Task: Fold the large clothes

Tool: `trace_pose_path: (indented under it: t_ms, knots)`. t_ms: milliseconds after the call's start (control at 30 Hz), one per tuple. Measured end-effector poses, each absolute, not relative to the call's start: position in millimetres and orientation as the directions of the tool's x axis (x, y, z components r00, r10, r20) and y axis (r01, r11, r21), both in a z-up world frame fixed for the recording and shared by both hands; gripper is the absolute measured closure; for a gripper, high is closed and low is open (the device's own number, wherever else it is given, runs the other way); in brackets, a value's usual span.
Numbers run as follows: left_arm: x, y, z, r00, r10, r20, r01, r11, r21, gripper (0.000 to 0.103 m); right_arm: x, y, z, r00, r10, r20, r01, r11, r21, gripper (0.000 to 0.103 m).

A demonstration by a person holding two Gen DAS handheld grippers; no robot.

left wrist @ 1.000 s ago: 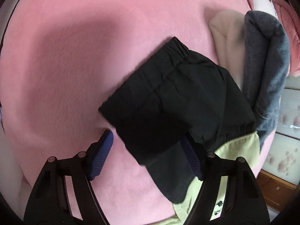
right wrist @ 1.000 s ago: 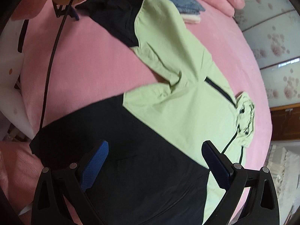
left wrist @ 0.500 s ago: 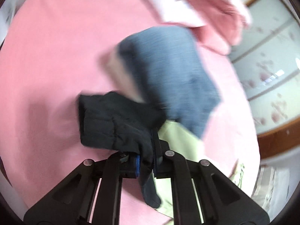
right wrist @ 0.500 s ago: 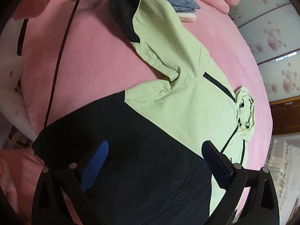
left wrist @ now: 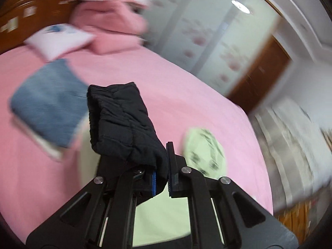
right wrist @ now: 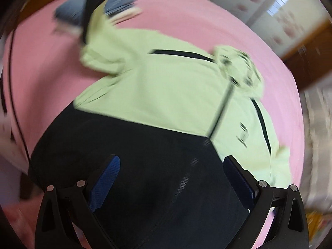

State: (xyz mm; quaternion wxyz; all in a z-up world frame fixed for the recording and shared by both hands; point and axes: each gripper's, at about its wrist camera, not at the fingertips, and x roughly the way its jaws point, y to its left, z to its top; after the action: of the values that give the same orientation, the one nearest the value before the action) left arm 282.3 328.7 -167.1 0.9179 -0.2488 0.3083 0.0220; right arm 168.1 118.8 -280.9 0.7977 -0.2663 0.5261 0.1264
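On the pink bed (left wrist: 186,95), folded jeans (left wrist: 47,103) lie at the left, the left gripper (left wrist: 164,178) pinches the jacket's black cuff (left wrist: 122,128) lifted above the bedding, and the right gripper (right wrist: 172,184) hangs wide open over the spread green-and-black jacket (right wrist: 166,87).

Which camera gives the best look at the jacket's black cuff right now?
The left wrist view: the black cuff fills its centre, sharp, pinched in the left gripper. The right wrist view shows only a blurred dark strip of that sleeve rising out of frame.
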Motion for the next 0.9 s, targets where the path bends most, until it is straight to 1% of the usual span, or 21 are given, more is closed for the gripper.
trace_pose_path:
  t_ms: [33, 67, 133, 200, 233, 267, 300, 333, 367, 400, 467, 533, 600, 667, 700, 800, 833, 900]
  knots:
    - [294.5, 299.5, -173.0, 0.794, -0.156, -0.588, -0.149, 0.887, -0.437, 0.098, 175.5, 78.2, -269.3, 0.425, -0.065, -0.903, -0.396, 0.884, -0.250, 0.002]
    - [300.6, 276.4, -173.9, 0.783, -0.180, -0.596, -0.126, 0.892, -0.435, 0.098, 175.5, 78.2, -269.3, 0.425, -0.065, -0.903, -0.396, 0.884, -0.250, 0.002]
    - [322.3, 225.3, -197.8, 0.733, -0.227, -0.641, -0.077, 0.909, -0.410, 0.096, 183.0, 36.3, -261.4, 0.427, -0.059, -0.902, -0.318, 0.924, -0.211, 0.002]
    - [341.9, 186.5, -227.9, 0.650, -0.276, -0.709, -0.020, 0.925, -0.378, 0.085, 190.6, -4.9, -260.0, 0.419, -0.058, -0.906, -0.243, 0.954, -0.174, 0.002]
    - [356.5, 162.8, -255.5, 0.547, -0.310, -0.777, 0.015, 0.932, -0.361, 0.072, 194.4, -24.1, -261.9, 0.411, -0.056, -0.910, -0.208, 0.966, -0.154, 0.002]
    - [363.2, 151.8, -267.7, 0.503, -0.309, -0.807, 0.016, 0.937, -0.349, 0.064, 202.6, -62.0, -269.2, 0.394, -0.042, -0.918, -0.146, 0.983, -0.108, 0.002]
    - [368.4, 141.0, -284.0, 0.453, -0.304, -0.838, 0.002, 0.940, -0.340, 0.062, 202.6, -62.0, -269.2, 0.394, -0.042, -0.918, -0.146, 0.983, -0.108, 0.002]
    - [371.5, 133.8, -297.8, 0.420, -0.303, -0.855, -0.023, 0.939, -0.344, 0.057, 207.0, -80.0, -272.9, 0.390, -0.037, -0.920, -0.114, 0.990, -0.088, 0.002]
    - [378.3, 132.1, -306.6, 0.402, -0.305, -0.864, -0.039, 0.936, -0.349, 0.050, 212.3, -93.0, -278.2, 0.388, -0.038, -0.921, -0.090, 0.993, -0.079, 0.002]
    - [374.5, 124.3, -313.2, 0.386, -0.301, -0.872, -0.058, 0.935, -0.349, 0.046, 217.4, -106.7, -283.1, 0.382, -0.037, -0.923, -0.067, 0.995, -0.067, 0.002]
    - [360.0, 116.4, -312.4, 0.395, -0.282, -0.874, -0.074, 0.939, -0.337, 0.038, 229.1, -127.1, -290.4, 0.373, -0.024, -0.928, -0.039, 0.998, -0.042, 0.002]
    - [356.6, 121.1, -315.8, 0.403, -0.217, -0.889, -0.097, 0.956, -0.277, 0.033, 238.9, -139.2, -294.4, 0.380, -0.001, -0.925, -0.018, 1.000, -0.008, 0.002]
    - [324.0, 119.4, -306.4, 0.403, -0.170, -0.899, -0.113, 0.966, -0.233, 0.031, 245.3, -146.5, -294.9, 0.393, 0.060, -0.917, -0.016, 0.998, 0.058, 0.002]
    - [325.9, 133.0, -311.4, 0.382, -0.102, -0.918, -0.146, 0.975, -0.169, 0.031, 250.8, -145.1, -298.5, 0.394, 0.136, -0.909, -0.038, 0.991, 0.131, 0.002]
    - [314.9, 141.9, -308.2, 0.376, -0.084, -0.923, -0.155, 0.976, -0.153, 0.031, 254.2, -143.2, -302.1, 0.388, 0.173, -0.905, -0.047, 0.985, 0.168, 0.002]
    - [313.2, 168.7, -309.0, 0.371, -0.027, -0.928, -0.199, 0.974, -0.107, 0.031, 269.4, -129.3, -311.6, 0.387, 0.247, -0.889, -0.062, 0.968, 0.242, 0.004]
    - [309.8, 179.0, -314.8, 0.360, -0.004, -0.933, -0.228, 0.969, -0.092, 0.031, 276.2, -122.0, -315.7, 0.389, 0.264, -0.883, -0.067, 0.964, 0.259, 0.008]
    - [299.2, 192.9, -310.2, 0.338, 0.011, -0.941, -0.267, 0.960, -0.084, 0.031, 294.0, -102.0, -331.4, 0.375, 0.284, -0.883, -0.081, 0.958, 0.274, 0.016]
